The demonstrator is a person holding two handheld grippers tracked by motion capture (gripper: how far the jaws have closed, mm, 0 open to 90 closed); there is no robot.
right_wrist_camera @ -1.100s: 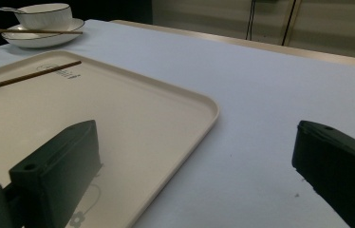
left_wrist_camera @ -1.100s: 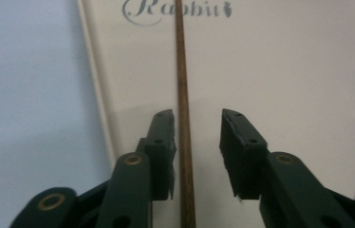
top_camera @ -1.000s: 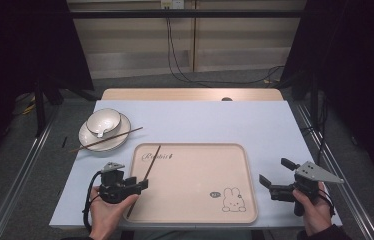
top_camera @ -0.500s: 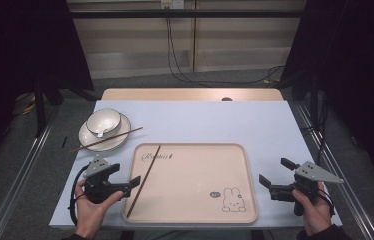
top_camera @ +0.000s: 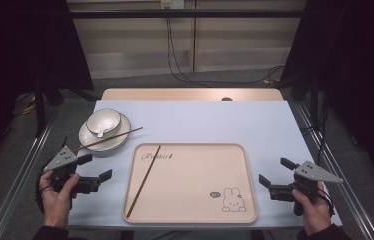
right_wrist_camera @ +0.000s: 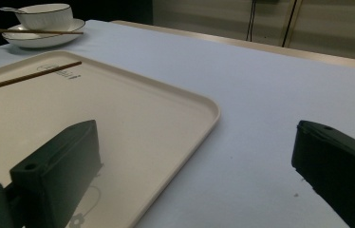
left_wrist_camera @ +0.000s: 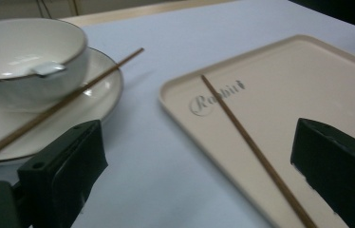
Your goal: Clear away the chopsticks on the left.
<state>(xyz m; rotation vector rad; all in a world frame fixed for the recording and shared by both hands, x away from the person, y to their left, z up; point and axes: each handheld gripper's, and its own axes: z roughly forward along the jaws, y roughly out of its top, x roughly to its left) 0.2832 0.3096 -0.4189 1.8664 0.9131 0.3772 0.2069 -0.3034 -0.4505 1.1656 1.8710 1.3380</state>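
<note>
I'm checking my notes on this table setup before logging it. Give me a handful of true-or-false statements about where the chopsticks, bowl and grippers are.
1. One chopstick lies on the tray. True.
2. The other chopstick lies inside the bowl. False: it rests across the plate beside the bowl.
3. The left gripper is clamped on a chopstick. False: its jaws are open and hold nothing.
4. The right gripper is open, off the tray's right edge. True.
5. The bowl stands on the plate. True.

Spoon (left_wrist_camera: 47, 69) in bowl (left_wrist_camera: 23, 57): mostly hidden, blurred.
</note>
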